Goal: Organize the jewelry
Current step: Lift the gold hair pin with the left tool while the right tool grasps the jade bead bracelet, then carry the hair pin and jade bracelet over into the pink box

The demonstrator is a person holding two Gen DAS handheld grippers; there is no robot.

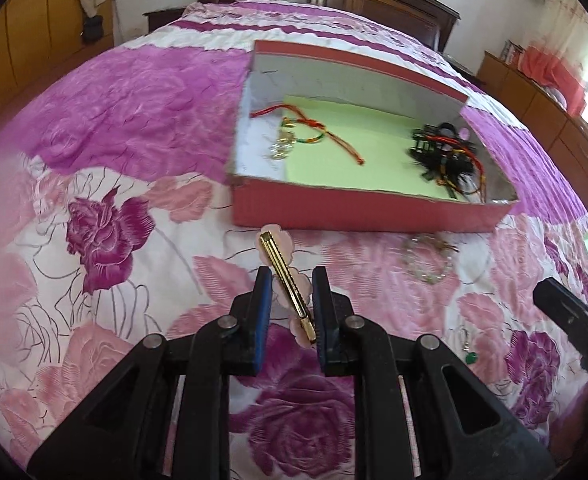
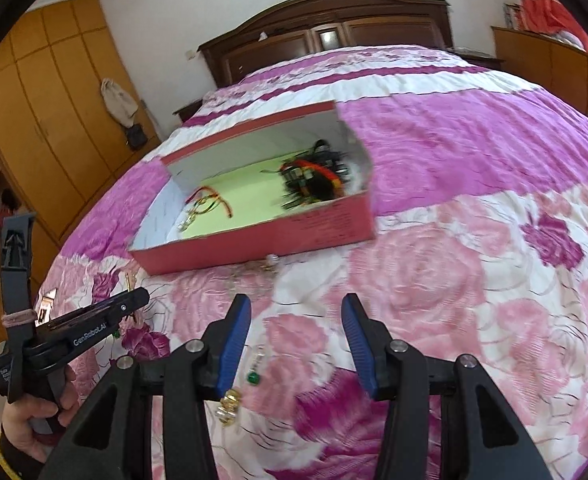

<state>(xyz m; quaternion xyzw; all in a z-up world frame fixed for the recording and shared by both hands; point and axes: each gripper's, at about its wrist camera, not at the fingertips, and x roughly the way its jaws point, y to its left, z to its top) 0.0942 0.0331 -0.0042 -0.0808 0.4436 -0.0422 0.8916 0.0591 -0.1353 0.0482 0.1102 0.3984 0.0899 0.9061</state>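
Observation:
A red box with a green liner sits on the bed. It holds red cord bracelets at its left and a dark tangle of hair ties at its right. My left gripper is shut on a gold hair clip with a pink flower back, just in front of the box. My right gripper is open and empty above the bedspread. A green drop earring and a gold bead piece lie by its left finger. A clear bead bracelet lies near the box front.
The bed has a pink and purple rose bedspread. A dark wooden headboard stands at the far end. Wooden wardrobes line the left side. The left gripper and the hand holding it show in the right wrist view.

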